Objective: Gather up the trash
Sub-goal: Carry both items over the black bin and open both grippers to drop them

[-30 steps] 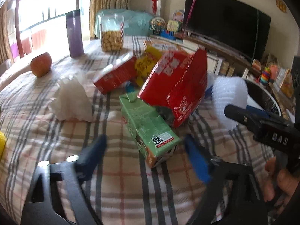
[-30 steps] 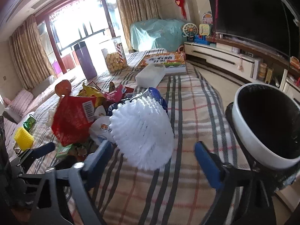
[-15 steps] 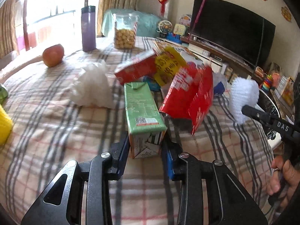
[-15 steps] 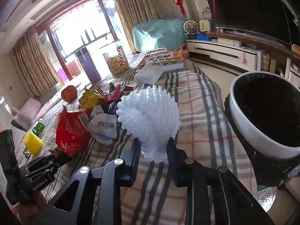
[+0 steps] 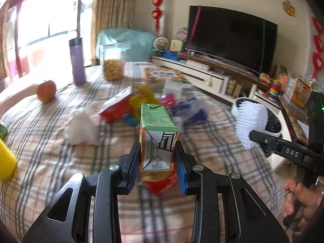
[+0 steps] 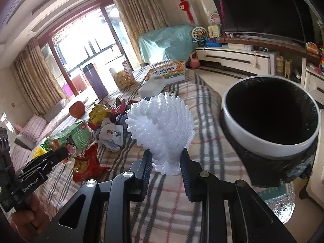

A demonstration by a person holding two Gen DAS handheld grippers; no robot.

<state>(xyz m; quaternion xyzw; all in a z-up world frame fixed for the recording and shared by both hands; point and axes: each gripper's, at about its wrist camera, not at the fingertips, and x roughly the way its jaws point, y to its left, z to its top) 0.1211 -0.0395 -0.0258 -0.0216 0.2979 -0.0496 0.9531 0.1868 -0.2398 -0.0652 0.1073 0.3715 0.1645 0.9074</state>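
My left gripper [image 5: 158, 158] is shut on a green drink carton [image 5: 157, 133], which hangs lifted above the plaid tablecloth. A white foam fruit net [image 6: 162, 129] is pinched at its lower end by my right gripper [image 6: 166, 166], held clear of the table. The white-rimmed bin with a black liner [image 6: 271, 121] stands just right of the net, beyond the table edge. In the left wrist view the net [image 5: 251, 125] and the right gripper's arm show at the right, in front of the bin [image 5: 273, 121]. A red snack bag [image 6: 87, 162] lies under the left gripper.
Loose wrappers lie mid-table: a red box [image 5: 117, 107], a yellow bag [image 6: 99, 113], a white pouch [image 6: 111, 135] and a crumpled tissue [image 5: 81, 127]. An apple [image 5: 46, 90], a purple flask [image 5: 77, 60], a snack jar [image 5: 113, 64] and a tissue pack [image 6: 151, 85] stand farther back.
Both grippers went from open to shut: the left took hold of the green carton and lifted it, the right gripped the foam net and carried it toward the bin.
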